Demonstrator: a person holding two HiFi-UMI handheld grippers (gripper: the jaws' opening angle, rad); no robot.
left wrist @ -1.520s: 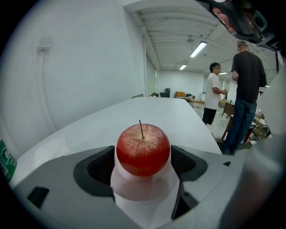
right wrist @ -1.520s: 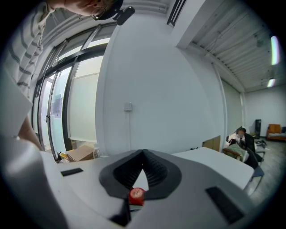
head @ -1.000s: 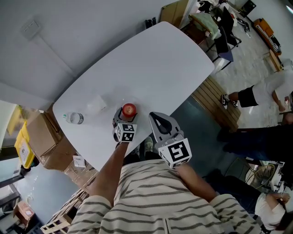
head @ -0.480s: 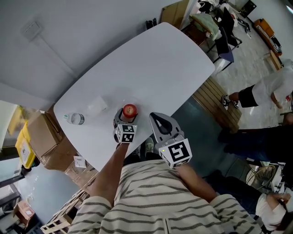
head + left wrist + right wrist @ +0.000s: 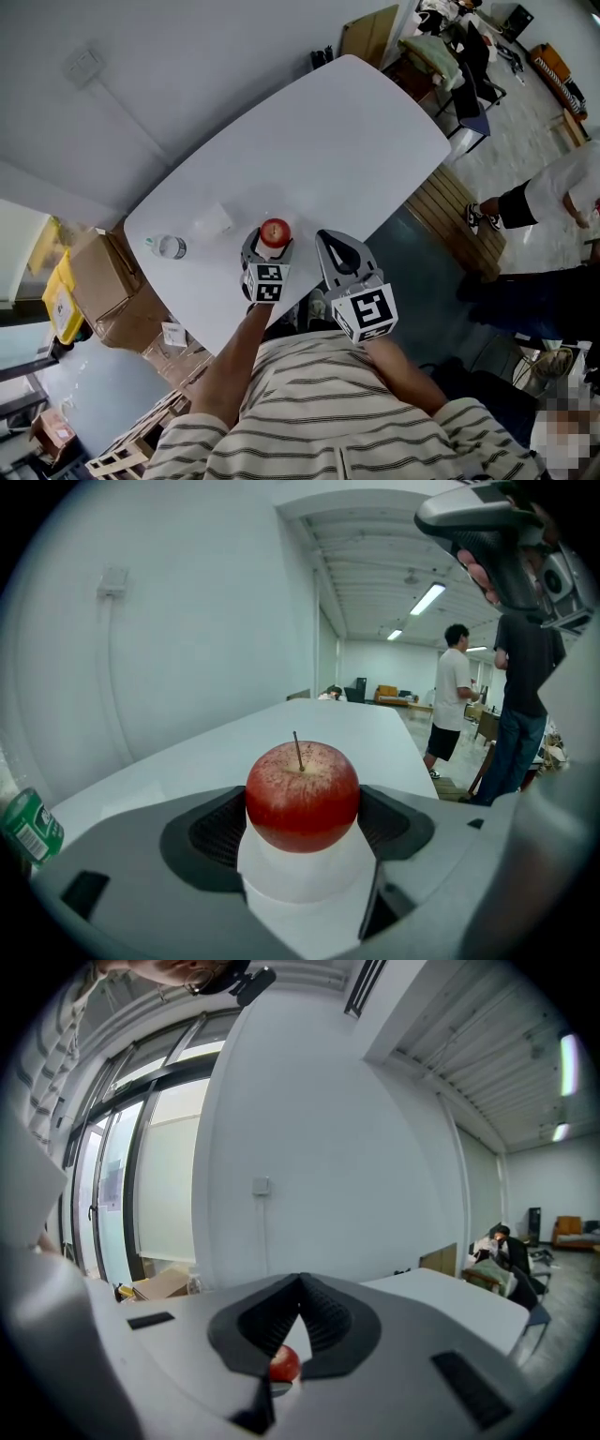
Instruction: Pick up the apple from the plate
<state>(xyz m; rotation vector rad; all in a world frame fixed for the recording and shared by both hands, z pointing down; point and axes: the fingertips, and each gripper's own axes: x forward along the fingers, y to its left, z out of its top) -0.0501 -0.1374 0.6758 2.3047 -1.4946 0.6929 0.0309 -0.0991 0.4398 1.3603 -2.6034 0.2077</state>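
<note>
- Left tongs (image 5: 303, 825) are closed on the apple (image 5: 302, 794), with one pad against each side. The stem points up.
- Just under the apple is a white plate (image 5: 300, 874). I cannot tell whether fruit and plate touch.
- Right tongs (image 5: 300, 1288) are shut tip to tip and hold nothing. They hover beside the left pair, at the worktop's near edge.
- The worktop (image 5: 356, 141) is white, long and round-cornered, and most of it is bare.
- On it, left of the apple, is a pale see-through thing (image 5: 214, 222) too faint to name. Further left a bottle (image 5: 170, 247) with a green label stands near the edge.
- Past that edge, cardboard boxes (image 5: 98, 277) sit on the floor.
- At the right side, wooden slats (image 5: 455, 202) lie on the grey floor (image 5: 412, 253).
- A white wall (image 5: 187, 621) runs along the worktop's far side and carries a small socket box (image 5: 114, 580).
- Beyond the far end, the room opens out under strip lights (image 5: 427, 599).
- Two people stand there, one in a white shirt (image 5: 457, 691) and one in dark clothes (image 5: 525, 705).
</note>
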